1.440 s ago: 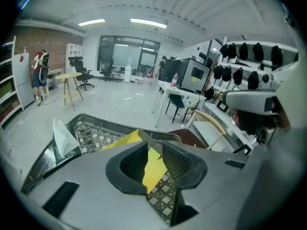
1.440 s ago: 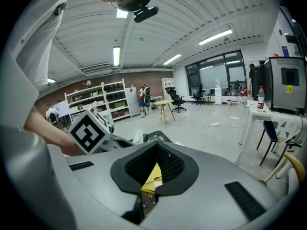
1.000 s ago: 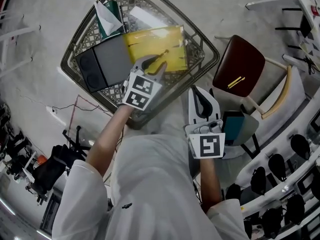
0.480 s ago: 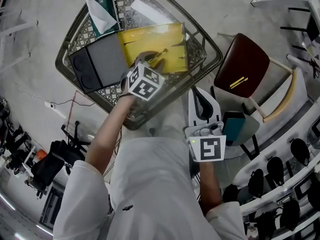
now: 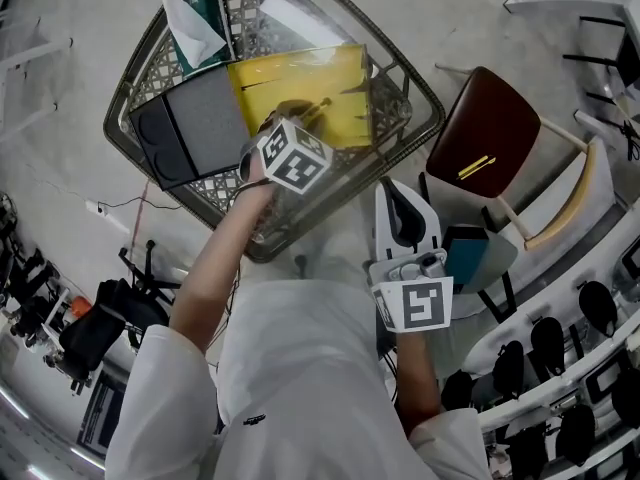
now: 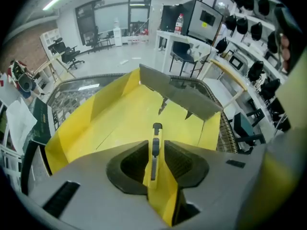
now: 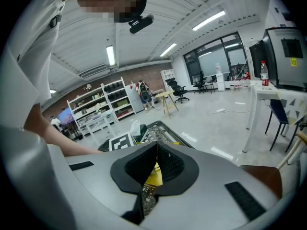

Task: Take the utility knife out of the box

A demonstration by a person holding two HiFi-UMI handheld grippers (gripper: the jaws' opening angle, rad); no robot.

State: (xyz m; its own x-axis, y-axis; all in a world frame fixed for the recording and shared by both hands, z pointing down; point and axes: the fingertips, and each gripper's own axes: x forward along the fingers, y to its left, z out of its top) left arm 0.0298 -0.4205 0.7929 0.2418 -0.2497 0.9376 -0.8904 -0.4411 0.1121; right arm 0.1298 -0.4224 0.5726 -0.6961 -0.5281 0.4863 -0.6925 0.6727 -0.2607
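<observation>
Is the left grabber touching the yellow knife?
Touching. In the left gripper view, the left gripper is shut on the utility knife, jaws pressing both its sides.

In the head view the marker cube point(image 5: 294, 158) covers the left gripper's point(image 6: 155, 163) jaws and most of the utility knife point(image 6: 156, 137); we see only what may be its dark tip. The basket's point(image 5: 425, 108) far corner is cut off at the top edge, and a forearm point(image 5: 215, 268) hides part of its near rim.
</observation>
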